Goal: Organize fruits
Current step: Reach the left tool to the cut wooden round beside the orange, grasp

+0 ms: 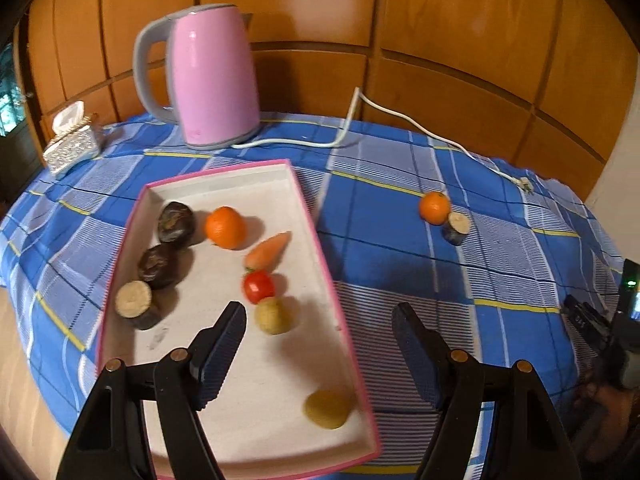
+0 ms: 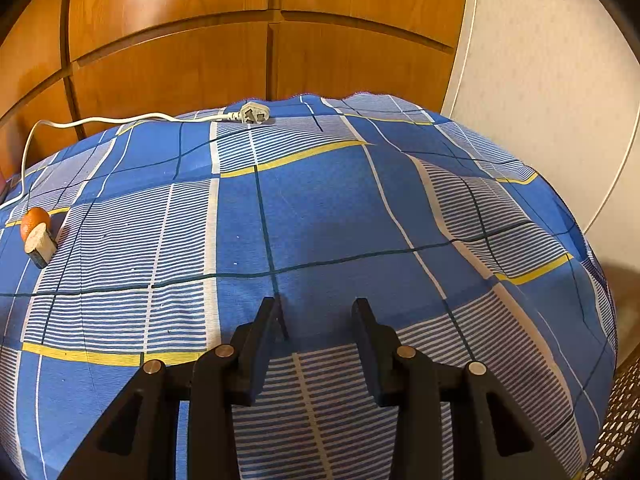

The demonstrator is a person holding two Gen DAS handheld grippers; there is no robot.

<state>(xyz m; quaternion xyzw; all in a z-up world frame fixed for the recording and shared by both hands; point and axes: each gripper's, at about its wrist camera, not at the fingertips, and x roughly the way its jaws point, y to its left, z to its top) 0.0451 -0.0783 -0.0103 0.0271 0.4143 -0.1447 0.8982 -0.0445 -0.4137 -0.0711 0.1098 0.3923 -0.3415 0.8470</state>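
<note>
left tool (image 1: 320, 320) empty; carrot (image 1: 267, 251) tip points up-right.

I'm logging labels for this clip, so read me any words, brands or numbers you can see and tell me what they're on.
No readable text in either view.
Kettle: no brand or mark visible.
Tissue box: pattern only, too blurred to read.
Plug: no readable marking.
Device at the right edge: a green light, no legible characters.
Tray, fruits, cloth: plain, no labels.
</note>
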